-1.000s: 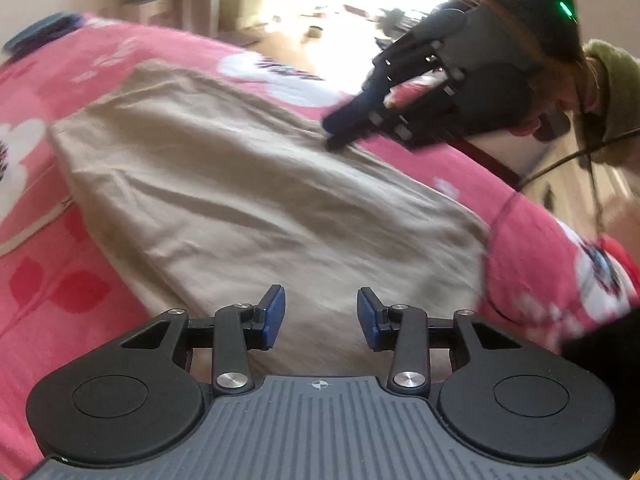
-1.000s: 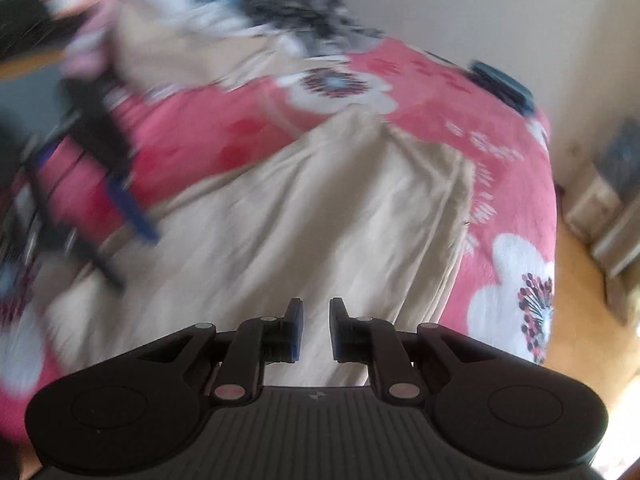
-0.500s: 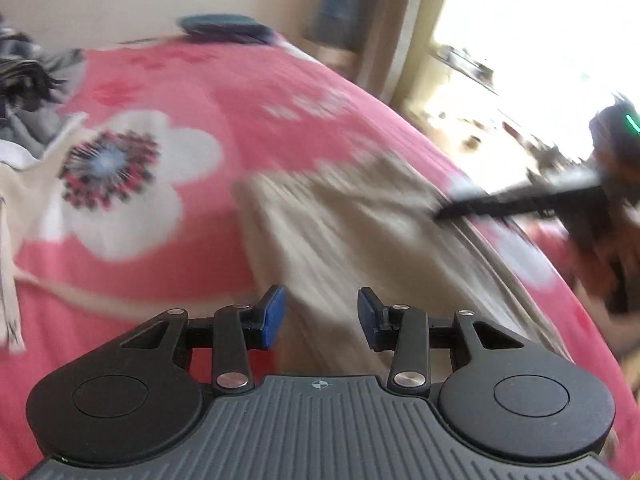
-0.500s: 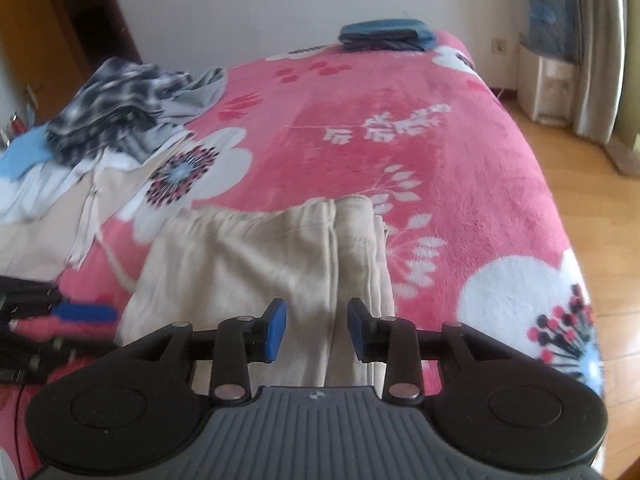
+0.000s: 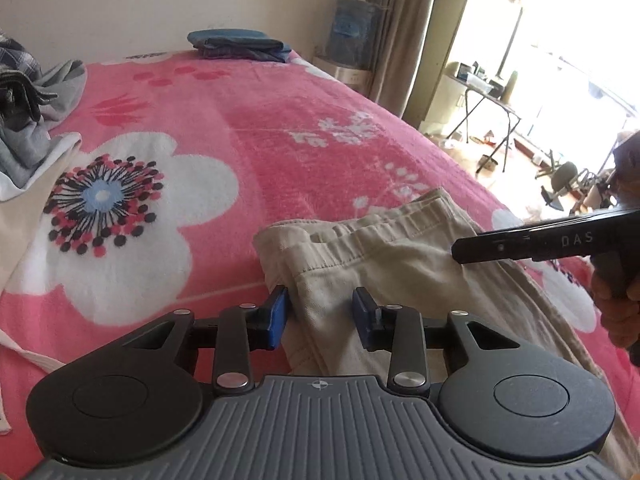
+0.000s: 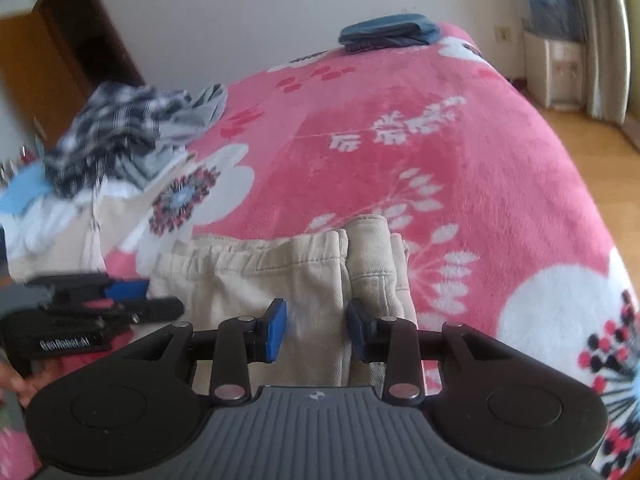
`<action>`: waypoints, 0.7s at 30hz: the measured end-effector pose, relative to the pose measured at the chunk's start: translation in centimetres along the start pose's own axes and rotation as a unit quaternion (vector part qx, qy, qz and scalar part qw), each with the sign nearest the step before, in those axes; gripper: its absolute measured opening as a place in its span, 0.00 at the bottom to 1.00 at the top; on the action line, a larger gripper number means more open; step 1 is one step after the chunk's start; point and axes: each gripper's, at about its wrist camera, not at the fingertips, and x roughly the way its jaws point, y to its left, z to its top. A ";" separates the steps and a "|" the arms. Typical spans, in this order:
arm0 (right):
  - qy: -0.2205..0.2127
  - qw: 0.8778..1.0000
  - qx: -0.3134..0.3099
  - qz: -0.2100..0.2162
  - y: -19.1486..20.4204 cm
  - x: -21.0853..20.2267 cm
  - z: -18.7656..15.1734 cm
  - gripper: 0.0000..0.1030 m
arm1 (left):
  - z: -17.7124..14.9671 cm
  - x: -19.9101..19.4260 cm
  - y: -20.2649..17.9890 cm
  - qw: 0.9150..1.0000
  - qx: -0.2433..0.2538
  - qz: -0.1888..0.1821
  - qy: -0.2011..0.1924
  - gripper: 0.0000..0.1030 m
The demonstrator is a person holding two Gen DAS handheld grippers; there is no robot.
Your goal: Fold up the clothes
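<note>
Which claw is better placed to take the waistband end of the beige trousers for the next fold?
Probably the left claw: it is open over the near corner of the beige trousers, by the waistband. The right claw, also open, sits farther along.

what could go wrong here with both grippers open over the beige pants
1. The left gripper straddles a side edge of the beige pants; closing might pinch only the top layer, so the fold opens.
2. The right gripper sits over stacked folds near the waistband; lifting unevenly could skew the pants.
</note>
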 end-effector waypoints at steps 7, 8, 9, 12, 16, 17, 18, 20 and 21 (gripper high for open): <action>-0.036 0.998 0.046 0.027 -1.0 0.4 -1.0 0.14 | 0.0 -0.9 0.1 0.999 -0.011 -0.012 -0.044 0.05; -0.047 0.998 0.037 0.023 -0.6 0.1 -1.2 0.12 | -0.1 -1.1 0.0 0.999 -0.011 -0.014 -0.051 0.05; -0.058 0.998 0.031 0.021 -0.4 -0.2 -1.4 0.10 | 0.0 -1.3 -0.1 0.998 -0.012 -0.016 -0.058 0.04; -0.085 0.996 0.033 0.018 0.0 -1.5 -1.4 0.08 | 0.5 -1.9 -0.5 0.997 -0.016 -0.029 -0.076 0.04; -0.110 0.994 0.021 0.006 0.2 -2.9 -1.1 0.08 | 0.9 -0.7 -0.5 0.997 -0.019 -0.035 -0.068 0.04; -0.105 0.994 0.021 0.002 0.1 -2.5 -1.0 0.08 | 0.8 0.2 -0.4 0.998 -0.020 -0.035 -0.054 0.04; -0.099 0.995 0.020 -0.003 -0.1 -2.2 -1.0 0.08 | 0.6 1.1 -0.1 0.998 -0.025 -0.033 -0.036 0.05; -0.077 0.997 0.022 -0.015 -0.5 -1.0 -1.0 0.12 | 0.4 1.9 0.4 0.999 -0.036 -0.027 -0.012 0.08; -0.067 0.997 0.023 -0.020 -0.6 -0.4 -1.1 0.16 | 0.5 1.6 0.4 0.999 -0.038 -0.028 -0.014 0.09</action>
